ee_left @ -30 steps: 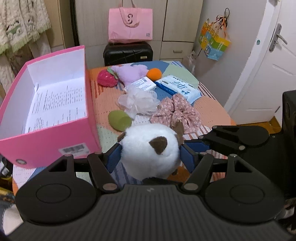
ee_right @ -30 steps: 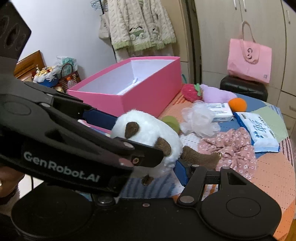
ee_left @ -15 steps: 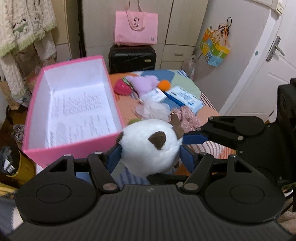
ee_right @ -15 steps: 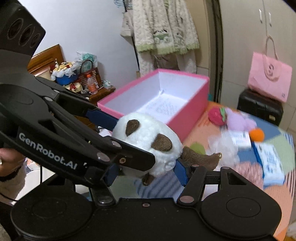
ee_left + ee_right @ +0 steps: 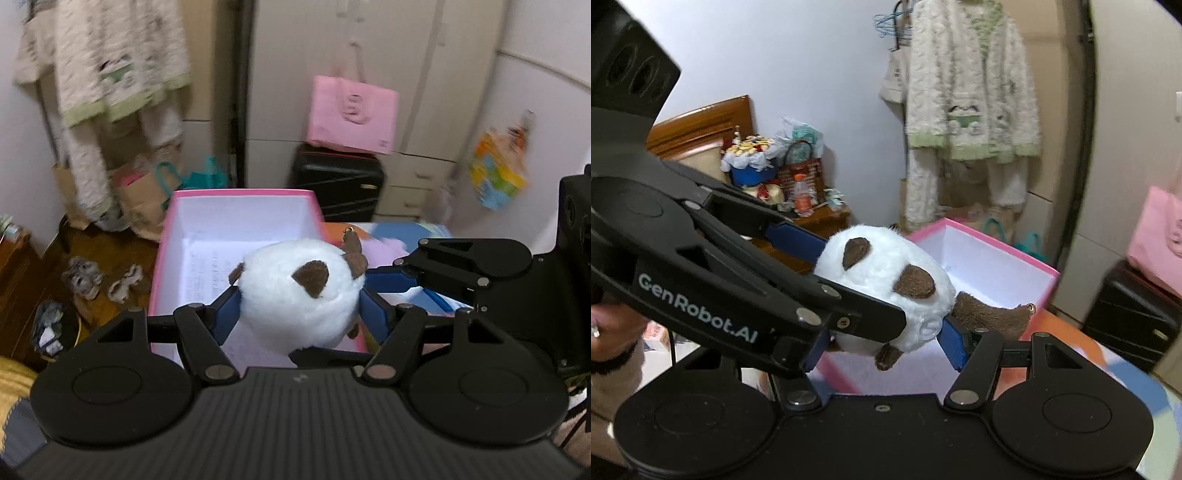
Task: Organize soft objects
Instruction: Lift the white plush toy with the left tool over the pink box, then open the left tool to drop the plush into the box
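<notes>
A round white plush toy with brown ears hangs in the air over the open pink box. My left gripper is shut on it, blue pads pressing its two sides. My right gripper grips the same plush toy from the right side. Its right pad presses the toy's underside, and its left pad is hidden behind the left gripper's fingers. The right gripper's upper finger touches the toy in the left wrist view. The pink box holds only a printed sheet.
A pink tote bag sits on a black suitcase behind the box. Fleece clothes hang at the left, with slippers on the floor below. A cluttered wooden cabinet stands left of the box. The patterned table lies to the right.
Both grippers have risen and swung left with the plush toy, from above the table's loose items to over the pink box. Neither grip has changed.
</notes>
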`<move>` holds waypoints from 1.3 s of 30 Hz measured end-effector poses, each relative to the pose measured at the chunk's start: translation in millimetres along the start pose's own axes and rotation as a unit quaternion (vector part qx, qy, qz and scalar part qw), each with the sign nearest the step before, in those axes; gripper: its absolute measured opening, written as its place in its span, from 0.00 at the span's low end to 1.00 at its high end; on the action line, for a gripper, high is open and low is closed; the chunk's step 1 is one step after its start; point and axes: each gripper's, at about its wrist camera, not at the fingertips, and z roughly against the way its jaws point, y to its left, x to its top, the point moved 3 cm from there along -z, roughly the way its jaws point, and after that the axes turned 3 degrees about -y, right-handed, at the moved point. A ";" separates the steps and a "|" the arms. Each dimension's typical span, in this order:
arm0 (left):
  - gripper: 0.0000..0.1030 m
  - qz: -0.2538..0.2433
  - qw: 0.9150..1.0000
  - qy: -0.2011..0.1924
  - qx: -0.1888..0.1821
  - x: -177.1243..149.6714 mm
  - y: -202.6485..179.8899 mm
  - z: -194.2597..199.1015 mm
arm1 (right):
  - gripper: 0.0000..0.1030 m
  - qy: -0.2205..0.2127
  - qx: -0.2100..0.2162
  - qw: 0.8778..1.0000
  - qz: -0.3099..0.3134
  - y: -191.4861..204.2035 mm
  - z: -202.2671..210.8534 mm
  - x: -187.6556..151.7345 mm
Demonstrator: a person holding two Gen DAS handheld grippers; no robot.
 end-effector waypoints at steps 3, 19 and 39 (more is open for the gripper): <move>0.66 0.028 0.999 0.023 0.017 6.2 20.3 -30.2 | 0.66 0.015 0.029 0.999 0.011 -14.1 -34.1 9.2; 0.65 0.100 0.983 0.151 0.001 -19.9 65.6 -142.4 | 0.66 0.161 0.061 0.978 0.121 -52.3 -143.1 -15.3; 0.65 0.073 0.989 0.123 0.036 -15.8 61.2 -134.8 | 0.66 0.204 0.047 0.966 0.150 -45.5 -148.6 -16.7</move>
